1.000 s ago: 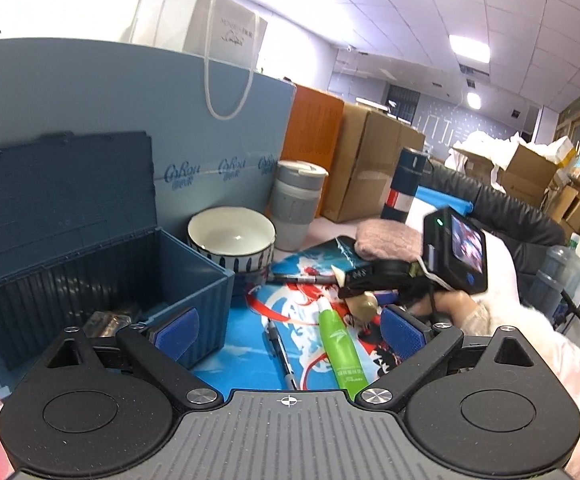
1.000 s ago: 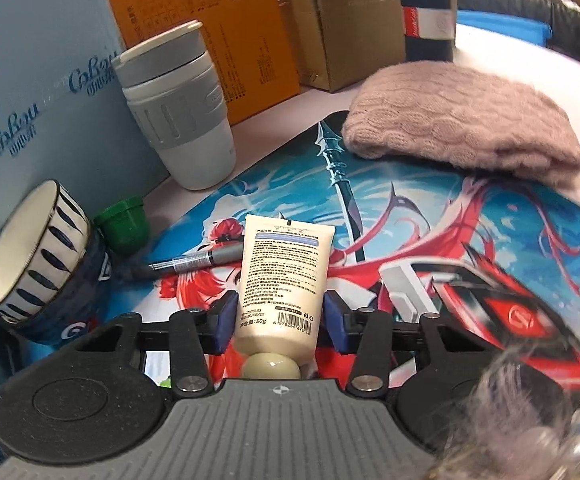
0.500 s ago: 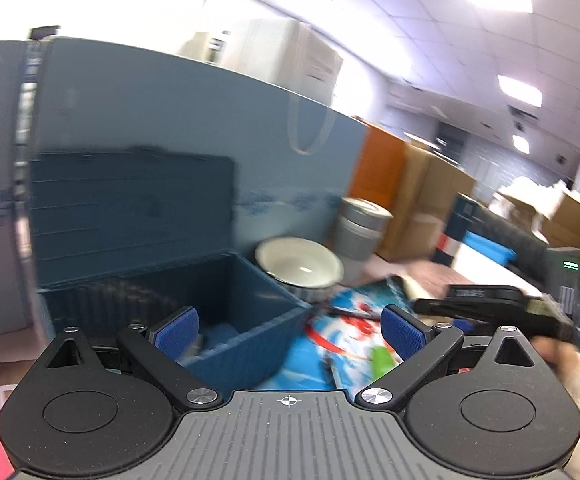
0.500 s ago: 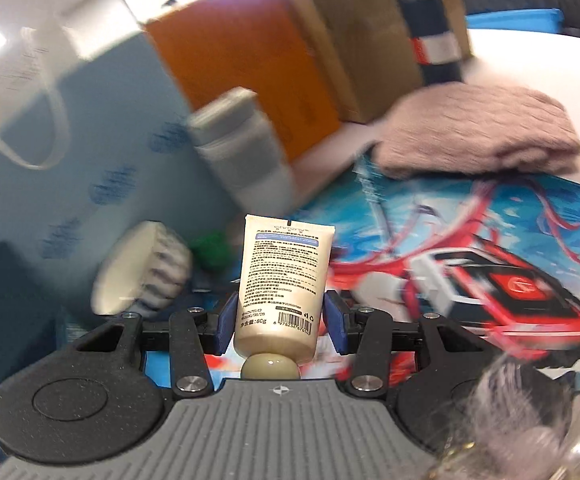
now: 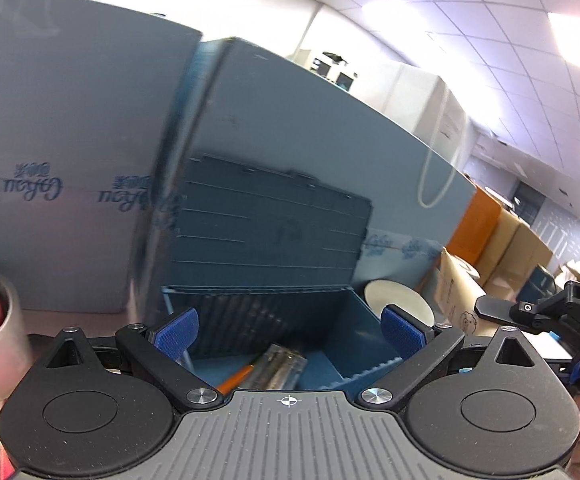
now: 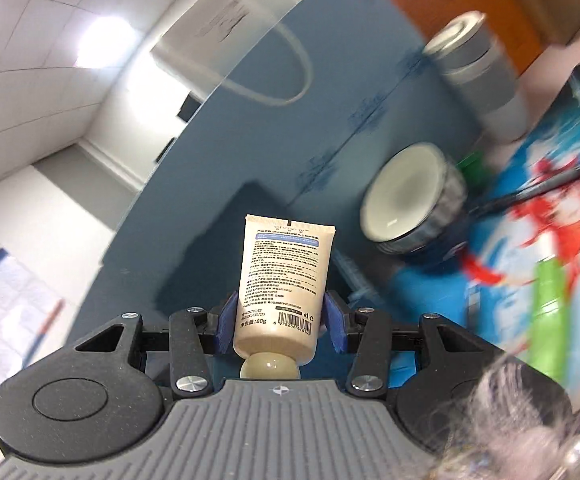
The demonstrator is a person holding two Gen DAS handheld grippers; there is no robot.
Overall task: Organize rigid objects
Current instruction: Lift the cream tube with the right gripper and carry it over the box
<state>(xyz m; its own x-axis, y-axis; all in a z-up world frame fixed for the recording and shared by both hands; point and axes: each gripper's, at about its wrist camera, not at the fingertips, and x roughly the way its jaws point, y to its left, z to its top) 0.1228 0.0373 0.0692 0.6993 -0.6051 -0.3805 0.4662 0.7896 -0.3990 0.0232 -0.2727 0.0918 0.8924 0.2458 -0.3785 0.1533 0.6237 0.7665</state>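
- Right hand-held gripper point(image 6: 280, 326), tilted, clamps a cream tube point(image 6: 282, 286) cap-down, raised beside the bowl point(image 6: 409, 196).
- Left hand-held gripper point(image 5: 290, 326) spread wide, empty, over the open blue storage box point(image 5: 329, 344).

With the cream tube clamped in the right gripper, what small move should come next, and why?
Probably carry the cream tube over the open blue storage box and lower it in. The right gripper is shut on the tube, clear of the mat, and the box already holds items, while the left gripper hangs open over it.
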